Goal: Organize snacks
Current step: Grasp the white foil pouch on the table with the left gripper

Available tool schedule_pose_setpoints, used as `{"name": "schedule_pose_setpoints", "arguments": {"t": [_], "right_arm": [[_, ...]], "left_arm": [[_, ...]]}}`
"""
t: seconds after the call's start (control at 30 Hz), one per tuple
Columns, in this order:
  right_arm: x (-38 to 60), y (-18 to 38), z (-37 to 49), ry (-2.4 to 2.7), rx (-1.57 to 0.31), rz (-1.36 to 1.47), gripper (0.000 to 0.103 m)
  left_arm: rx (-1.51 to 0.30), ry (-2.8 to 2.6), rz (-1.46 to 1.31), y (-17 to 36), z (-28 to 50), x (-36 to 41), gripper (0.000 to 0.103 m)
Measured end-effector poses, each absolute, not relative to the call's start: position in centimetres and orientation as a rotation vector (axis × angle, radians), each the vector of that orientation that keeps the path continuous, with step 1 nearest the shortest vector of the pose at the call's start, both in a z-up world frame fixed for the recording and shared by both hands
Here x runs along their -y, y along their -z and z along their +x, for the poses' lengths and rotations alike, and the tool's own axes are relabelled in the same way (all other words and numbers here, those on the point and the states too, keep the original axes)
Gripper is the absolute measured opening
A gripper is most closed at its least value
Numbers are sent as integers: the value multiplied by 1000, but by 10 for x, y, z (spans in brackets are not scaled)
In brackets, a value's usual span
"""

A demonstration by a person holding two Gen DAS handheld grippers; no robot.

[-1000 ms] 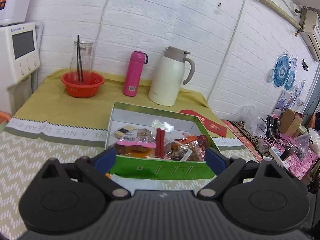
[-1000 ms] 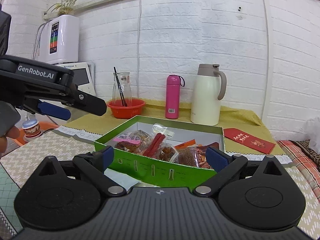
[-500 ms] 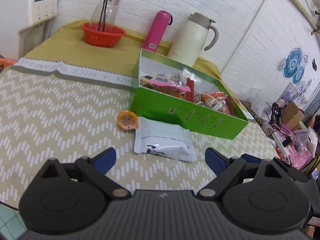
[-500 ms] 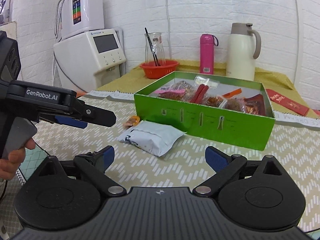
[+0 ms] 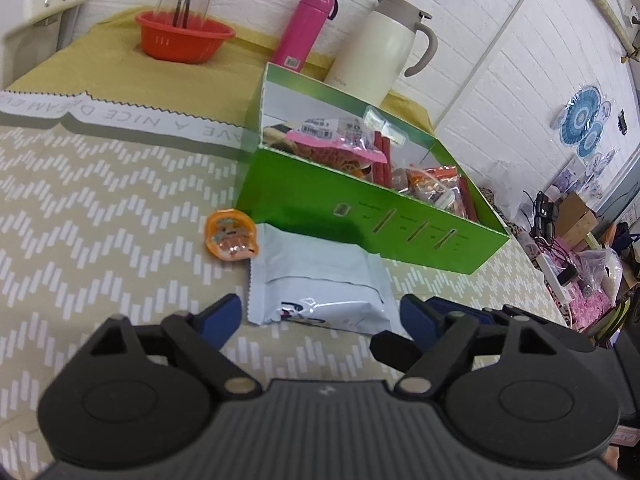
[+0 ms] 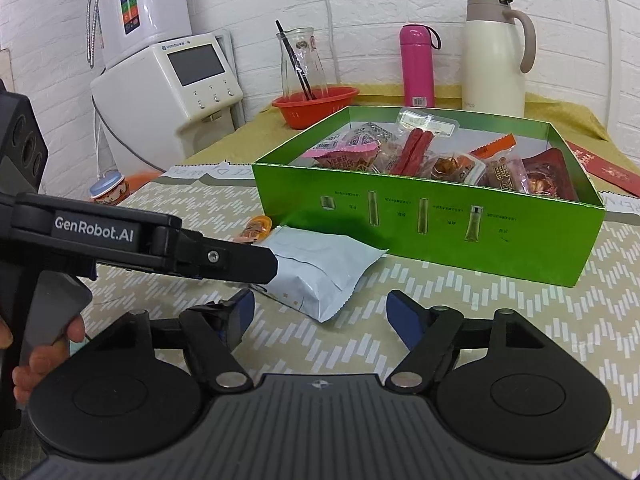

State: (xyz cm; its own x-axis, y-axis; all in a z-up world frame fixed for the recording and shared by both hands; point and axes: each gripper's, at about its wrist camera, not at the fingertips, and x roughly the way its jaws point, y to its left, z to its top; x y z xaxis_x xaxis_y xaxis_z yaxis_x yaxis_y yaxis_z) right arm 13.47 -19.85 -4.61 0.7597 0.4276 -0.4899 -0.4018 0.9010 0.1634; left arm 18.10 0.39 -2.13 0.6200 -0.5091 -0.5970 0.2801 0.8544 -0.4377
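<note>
A pale grey snack packet (image 5: 320, 276) lies flat on the surface (image 5: 100, 208), just ahead of the left hand-held gripper (image 5: 320, 314); its near edge sits between the two blue pads (image 5: 222, 316), which do not press on it, and the jaws are closing. Seen from the right wrist, the same packet (image 6: 320, 264) lies ahead and a little left of the right hand-held gripper (image 6: 320, 310), whose blue pads stand well apart with only bare surface between them. The left tool's black finger crosses in front of the packet's left end in that view, with the person's hand (image 6: 36, 356) on its grip at the lower left. Ahead and left of the left hand-held gripper, just beside the packet's far corner, lies a small orange jelly cup (image 5: 230, 234). Directly beyond the packet stands the open green box (image 5: 360, 208), already holding wrapped snacks, among them a pink packet (image 5: 336, 148) and red sausage sticks (image 6: 416, 144). Farther off, behind the box, stand a pink bottle (image 5: 306, 32) and a cream thermos jug (image 5: 380, 44); to the far left sits a red bowl (image 5: 184, 38) holding a glass carafe (image 6: 300, 64).
</note>
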Motion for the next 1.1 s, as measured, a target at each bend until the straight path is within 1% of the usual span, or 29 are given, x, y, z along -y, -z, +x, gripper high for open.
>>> {"name": "schedule_pose_setpoints", "arguments": {"t": [0.03,0.1,0.13,0.17,0.2,0.23,0.27,0.3,0.33,0.37,0.5,0.7,0.83,0.9,0.93,1.0,1.03,1.1], "right_arm": [[198,47,138,-451,-549,53,103],[197,49,143,-453,-558,58,103],[196,50,145,-454,-563,58,103],[195,52,147,-459,-569,59,103],[194,54,149,-467,-578,58,90],[193,55,150,-469,-584,58,77],[192,57,149,-465,-585,51,54],[191,57,148,-464,-581,39,44],[191,57,146,-464,-579,28,40],[192,56,144,-462,-576,15,38],[196,52,129,-460,-566,-34,36],[220,50,93,-443,-577,-68,36],[238,56,68,-431,-596,-72,38],[244,60,58,-424,-608,-86,45],[248,61,53,-422,-597,-94,47],[255,62,47,-409,-600,-90,57],[258,61,45,-408,-596,-81,59],[263,59,42,-414,-586,-54,67]], "left_arm": [[-782,459,-312,22,183,-4,73],[-784,454,-310,24,187,-4,73],[-792,454,-316,26,190,-5,71],[-798,458,-323,28,192,-5,66],[-798,464,-323,29,193,-4,62],[-796,465,-307,29,193,-3,52],[-799,468,-285,29,192,0,44],[-798,467,-261,28,190,2,43],[-799,469,-243,28,188,4,41],[-801,474,-228,28,185,7,39],[-812,501,-213,26,172,16,38],[-839,594,-201,28,141,32,38],[-854,661,-193,28,118,43,39],[-855,674,-177,27,108,46,52],[-846,664,-169,25,102,46,66],[-827,660,-162,20,96,44,67],[-819,656,-166,18,94,42,67],[-805,638,-184,13,95,40,70]]}}
